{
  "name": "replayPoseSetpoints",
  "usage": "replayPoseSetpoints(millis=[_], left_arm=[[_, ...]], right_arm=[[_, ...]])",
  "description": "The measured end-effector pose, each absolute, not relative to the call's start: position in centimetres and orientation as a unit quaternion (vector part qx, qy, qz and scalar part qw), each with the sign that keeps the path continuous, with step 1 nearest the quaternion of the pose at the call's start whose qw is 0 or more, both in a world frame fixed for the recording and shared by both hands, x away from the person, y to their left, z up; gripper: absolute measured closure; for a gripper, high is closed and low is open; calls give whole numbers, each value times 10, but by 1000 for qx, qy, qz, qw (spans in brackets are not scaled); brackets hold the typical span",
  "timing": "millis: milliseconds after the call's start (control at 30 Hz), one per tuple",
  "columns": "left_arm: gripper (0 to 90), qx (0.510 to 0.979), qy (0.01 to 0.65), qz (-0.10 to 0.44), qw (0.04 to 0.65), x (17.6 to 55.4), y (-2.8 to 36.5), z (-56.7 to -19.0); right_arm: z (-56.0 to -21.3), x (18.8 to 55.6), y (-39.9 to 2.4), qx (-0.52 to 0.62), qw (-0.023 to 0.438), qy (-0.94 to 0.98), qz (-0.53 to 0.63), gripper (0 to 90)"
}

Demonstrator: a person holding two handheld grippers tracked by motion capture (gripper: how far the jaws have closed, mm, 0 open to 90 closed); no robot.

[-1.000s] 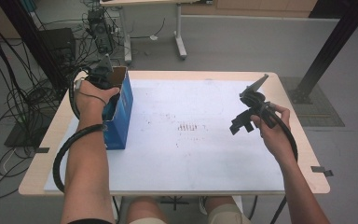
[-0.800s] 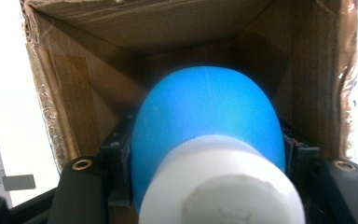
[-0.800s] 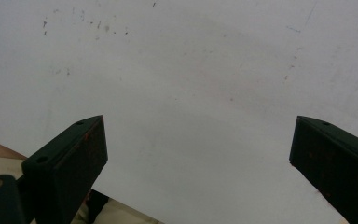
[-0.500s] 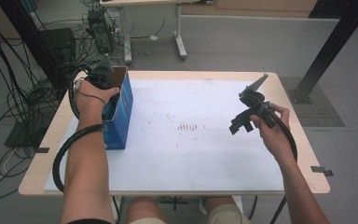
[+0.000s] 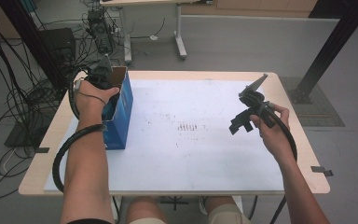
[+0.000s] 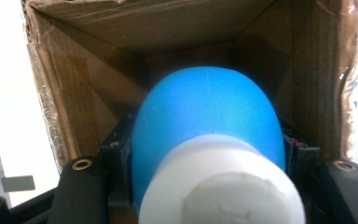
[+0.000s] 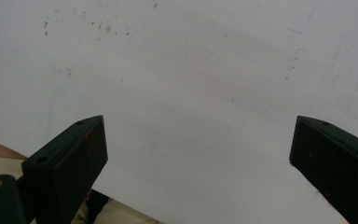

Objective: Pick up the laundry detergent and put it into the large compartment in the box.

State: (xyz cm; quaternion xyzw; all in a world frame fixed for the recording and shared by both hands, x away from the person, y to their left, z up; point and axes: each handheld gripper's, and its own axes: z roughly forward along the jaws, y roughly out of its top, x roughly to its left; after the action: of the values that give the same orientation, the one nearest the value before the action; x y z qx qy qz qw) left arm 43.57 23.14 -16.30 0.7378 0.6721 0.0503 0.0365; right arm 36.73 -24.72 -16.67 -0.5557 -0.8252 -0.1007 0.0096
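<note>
An open cardboard box (image 5: pixel 122 109) with blue outer sides stands at the table's left edge. My left gripper (image 5: pixel 106 80) reaches down into its open top, with the hand over it. In the left gripper view my left gripper (image 6: pixel 209 154) is shut on a rounded blue object with a white cylindrical end (image 6: pixel 205 121), held inside the brown walls of the box (image 6: pixel 84 93). My right gripper (image 5: pixel 240 124) hovers over the right part of the table. Its fingers (image 7: pixel 70 158) stand wide apart above the bare white surface, with nothing between them.
A white sheet (image 5: pixel 191 154) covers the wooden table top (image 5: pixel 303 158), with faint dark marks near its middle. On the floor to the left lie many cables (image 5: pixel 9 93). A black post (image 5: pixel 335 42) stands beyond the right corner, and another table's leg (image 5: pixel 179 37) behind.
</note>
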Motion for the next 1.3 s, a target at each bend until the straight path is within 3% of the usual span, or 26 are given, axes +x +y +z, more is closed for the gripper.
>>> replayPoseSetpoints(millis=[1300], left_arm=[[374,737,673,50,38,435,232,-163]], right_arm=[[-166,366,-250,-555,7,-825,-101,42]])
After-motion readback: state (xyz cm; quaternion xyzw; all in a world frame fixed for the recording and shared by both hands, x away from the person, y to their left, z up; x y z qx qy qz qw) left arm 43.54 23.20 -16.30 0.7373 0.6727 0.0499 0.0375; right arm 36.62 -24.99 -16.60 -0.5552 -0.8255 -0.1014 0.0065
